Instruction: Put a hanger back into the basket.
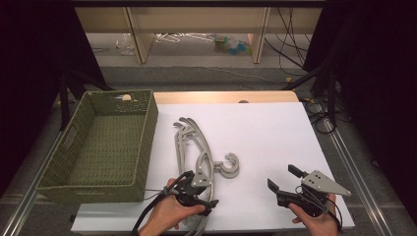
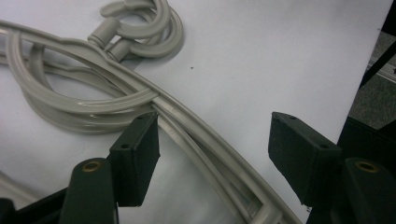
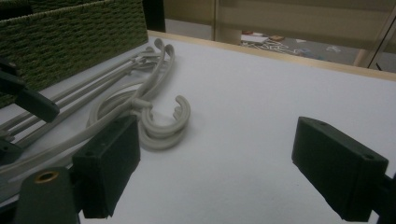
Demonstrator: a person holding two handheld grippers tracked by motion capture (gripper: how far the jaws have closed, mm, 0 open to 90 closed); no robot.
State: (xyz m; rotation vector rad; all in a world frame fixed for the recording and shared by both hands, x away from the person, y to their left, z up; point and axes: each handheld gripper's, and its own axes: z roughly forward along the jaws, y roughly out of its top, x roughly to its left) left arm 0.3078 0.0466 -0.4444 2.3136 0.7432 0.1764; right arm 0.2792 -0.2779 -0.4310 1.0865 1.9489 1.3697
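The grey plastic hangers point(image 1: 194, 142) lay stacked on the white bench point(image 1: 265, 128), their hooks point(image 1: 229, 165) curled toward the middle and their arms running from beside the basket down to the near edge. I had my left gripper point(image 1: 196, 189) over their near arms; its fingers point(image 2: 135, 156) stood apart with the bundled arms passing between them, and I saw no pad pressing the plastic. The green woven basket point(image 1: 145, 147) sat just left of the hangers, close along their far ends. My right gripper point(image 1: 282, 179) hung well apart to the right over bare bench, fingers point(image 3: 109, 163) wide and holding nothing.

The left gripper view showed the ribbed channel along each hanger arm and two hooks nested together. The right gripper view caught the basket's weave side-on. The high view alone gave the wooden shelving point(image 1: 142, 34) beyond the bench. I could read no writing anywhere.
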